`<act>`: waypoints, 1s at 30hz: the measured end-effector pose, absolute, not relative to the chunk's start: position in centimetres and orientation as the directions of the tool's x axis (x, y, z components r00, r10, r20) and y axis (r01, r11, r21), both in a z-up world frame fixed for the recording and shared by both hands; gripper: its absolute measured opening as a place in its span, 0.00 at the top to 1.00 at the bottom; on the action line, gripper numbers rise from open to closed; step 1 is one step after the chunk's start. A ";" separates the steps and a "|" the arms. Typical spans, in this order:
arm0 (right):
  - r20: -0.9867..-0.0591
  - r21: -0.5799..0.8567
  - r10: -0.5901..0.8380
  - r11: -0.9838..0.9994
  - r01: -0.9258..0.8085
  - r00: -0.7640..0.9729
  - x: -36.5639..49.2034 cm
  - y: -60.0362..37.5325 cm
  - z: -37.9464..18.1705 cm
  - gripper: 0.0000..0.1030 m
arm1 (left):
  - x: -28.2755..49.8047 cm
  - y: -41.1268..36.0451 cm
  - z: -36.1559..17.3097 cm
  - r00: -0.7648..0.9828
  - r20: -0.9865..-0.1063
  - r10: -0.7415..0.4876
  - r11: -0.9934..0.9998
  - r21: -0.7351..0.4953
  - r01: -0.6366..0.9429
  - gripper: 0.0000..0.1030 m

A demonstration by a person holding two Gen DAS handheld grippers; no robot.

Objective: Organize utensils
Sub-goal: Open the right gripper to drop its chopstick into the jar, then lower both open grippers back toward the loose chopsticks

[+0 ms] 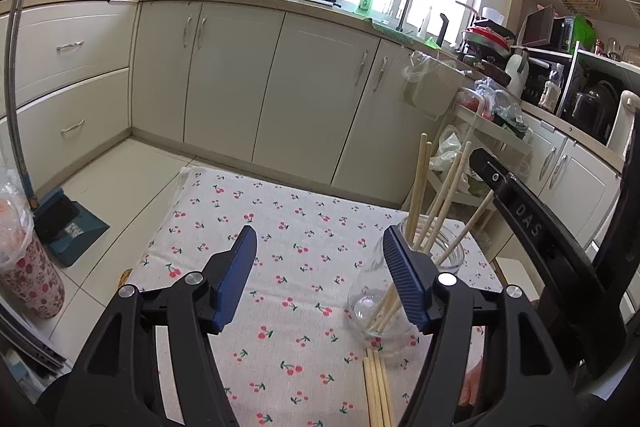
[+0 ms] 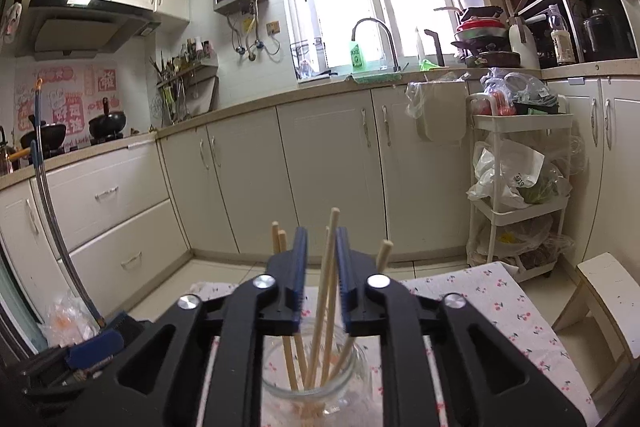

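The jar (image 2: 314, 373) stands near the table's (image 1: 280, 227) right edge, chopsticks (image 2: 325, 291) leaning inside. The right gripper (image 2: 321, 267) hangs slightly parted around two — likely letting go. The left gripper (image 1: 320, 267) is spread, empty; more chopsticks (image 1: 378, 393) wait at the near edge.

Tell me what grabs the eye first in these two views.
The clear glass jar holding several wooden chopsticks, standing on the cherry-print tablecloth, with the right gripper just above it, two sticks rising between its slightly parted pads. In the left wrist view, the left gripper stands open beside the jar, and more loose chopsticks lie on the cloth.
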State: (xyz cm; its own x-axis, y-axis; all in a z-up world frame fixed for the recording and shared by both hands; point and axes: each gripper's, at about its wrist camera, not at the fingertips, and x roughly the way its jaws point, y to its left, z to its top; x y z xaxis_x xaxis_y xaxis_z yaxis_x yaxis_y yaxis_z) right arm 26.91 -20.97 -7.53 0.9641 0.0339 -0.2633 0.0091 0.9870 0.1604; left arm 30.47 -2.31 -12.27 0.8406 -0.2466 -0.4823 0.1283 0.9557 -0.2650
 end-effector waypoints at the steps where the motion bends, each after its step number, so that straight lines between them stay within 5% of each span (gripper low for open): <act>1: -0.268 0.156 0.033 0.988 0.009 0.963 26.5 -21.0 -7.5 0.77 | 30.3 -2.3 -12.2 0.838 -0.487 -0.245 0.956 -0.263 0.127 0.38; 8: -0.311 0.160 0.018 0.987 0.034 0.950 21.4 -22.5 -7.4 0.63 | 28.3 -2.1 -12.1 0.830 -0.516 -0.212 0.969 -0.223 0.108 0.33; 19: -0.674 0.165 0.036 0.981 0.103 0.738 15.8 -23.1 -15.5 0.47 | 24.3 -3.0 -12.0 0.795 -0.590 -0.141 0.989 -0.116 0.089 0.26; 30: -0.759 0.106 0.024 0.991 0.087 0.650 15.4 -20.4 -17.9 0.39 | 20.8 -3.0 -11.2 0.784 -0.610 -0.118 0.993 -0.061 0.103 0.19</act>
